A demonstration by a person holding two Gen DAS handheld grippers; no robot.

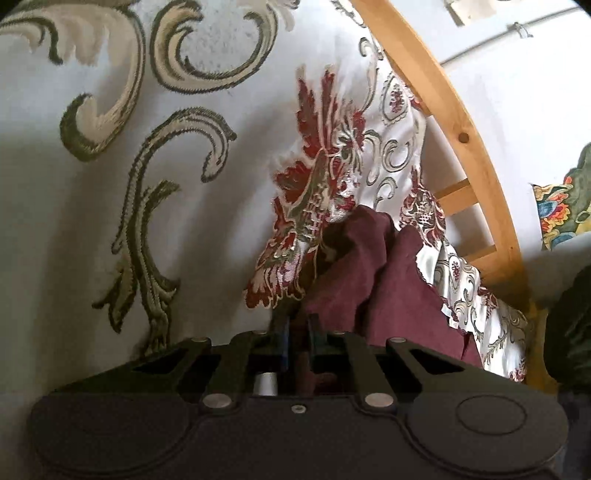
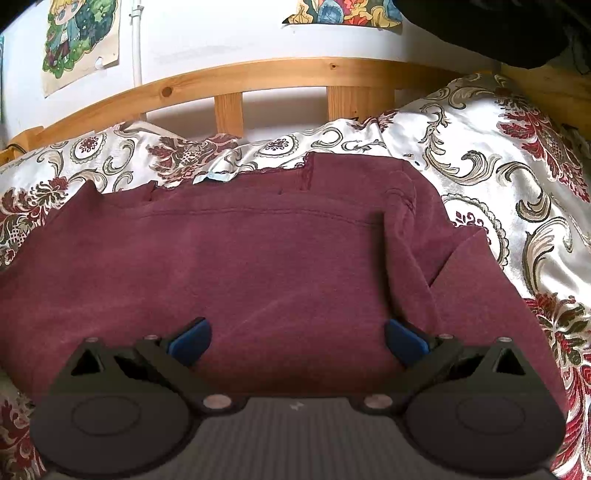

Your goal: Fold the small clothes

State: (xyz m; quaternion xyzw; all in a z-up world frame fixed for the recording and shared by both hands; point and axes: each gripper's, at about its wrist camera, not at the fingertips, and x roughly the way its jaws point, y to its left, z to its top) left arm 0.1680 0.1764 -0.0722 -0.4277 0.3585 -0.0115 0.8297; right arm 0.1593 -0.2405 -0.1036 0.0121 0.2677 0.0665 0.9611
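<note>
A maroon garment [image 2: 258, 266] lies spread on a patterned bedspread [image 2: 498, 177], with a fold along its right side. My right gripper [image 2: 297, 338] is open just above the garment's near part, its blue pads [image 2: 192, 338] wide apart and holding nothing. In the left wrist view my left gripper [image 1: 297, 332] is shut on a bunched corner of the maroon garment [image 1: 369, 273], which rises in folds from between the jaws. The fingertips are partly hidden by the cloth.
The bedspread [image 1: 184, 184] is white satin with gold and red scrolls. A wooden slatted bed rail [image 2: 258, 77] runs along the far edge, a white wall with posters [image 2: 81, 37] behind it. A dark item [image 2: 498, 29] sits at the top right.
</note>
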